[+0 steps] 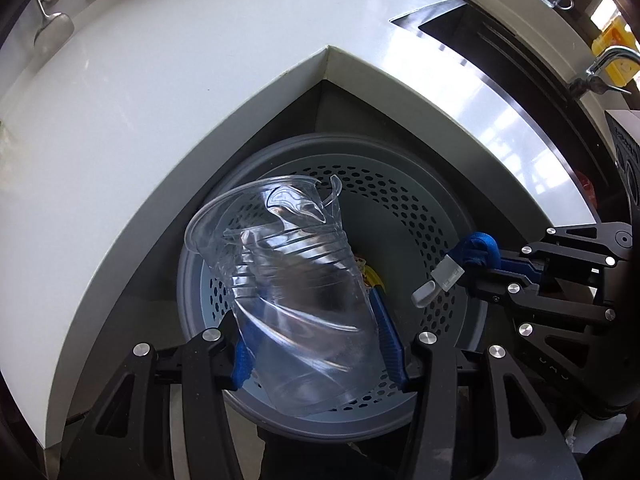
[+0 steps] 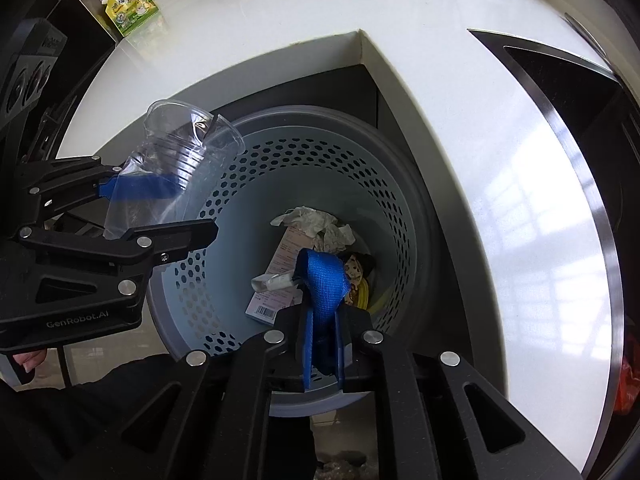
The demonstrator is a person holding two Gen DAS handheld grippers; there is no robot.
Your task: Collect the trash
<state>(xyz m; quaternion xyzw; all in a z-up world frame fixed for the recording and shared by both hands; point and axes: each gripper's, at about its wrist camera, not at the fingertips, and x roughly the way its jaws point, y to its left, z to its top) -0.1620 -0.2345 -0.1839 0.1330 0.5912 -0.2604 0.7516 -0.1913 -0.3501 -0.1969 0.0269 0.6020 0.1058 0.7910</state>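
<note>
A grey perforated bin [image 1: 400,208] stands on the floor in the inner corner of a white counter. My left gripper [image 1: 316,340] is shut on a crumpled clear plastic cup [image 1: 296,280] and holds it tilted over the bin's near left rim. Coming in from the right, my right gripper [image 1: 480,252] is shut on a small white plastic piece [image 1: 436,282] above the bin. In the right wrist view the right gripper [image 2: 320,276] pinches that piece [image 2: 274,282] over the bin [image 2: 280,160]. At the left, the left gripper [image 2: 192,208] holds the cup [image 2: 180,152].
At the bin's bottom lie a crumpled tissue [image 2: 316,224], a barcoded paper [image 2: 264,310] and a yellow wrapper [image 2: 360,292]. The white counter [image 1: 160,100] wraps around the bin. A green-yellow pouch [image 2: 132,8] stands on it. A dark recess with a steel edge [image 1: 480,40] lies at right.
</note>
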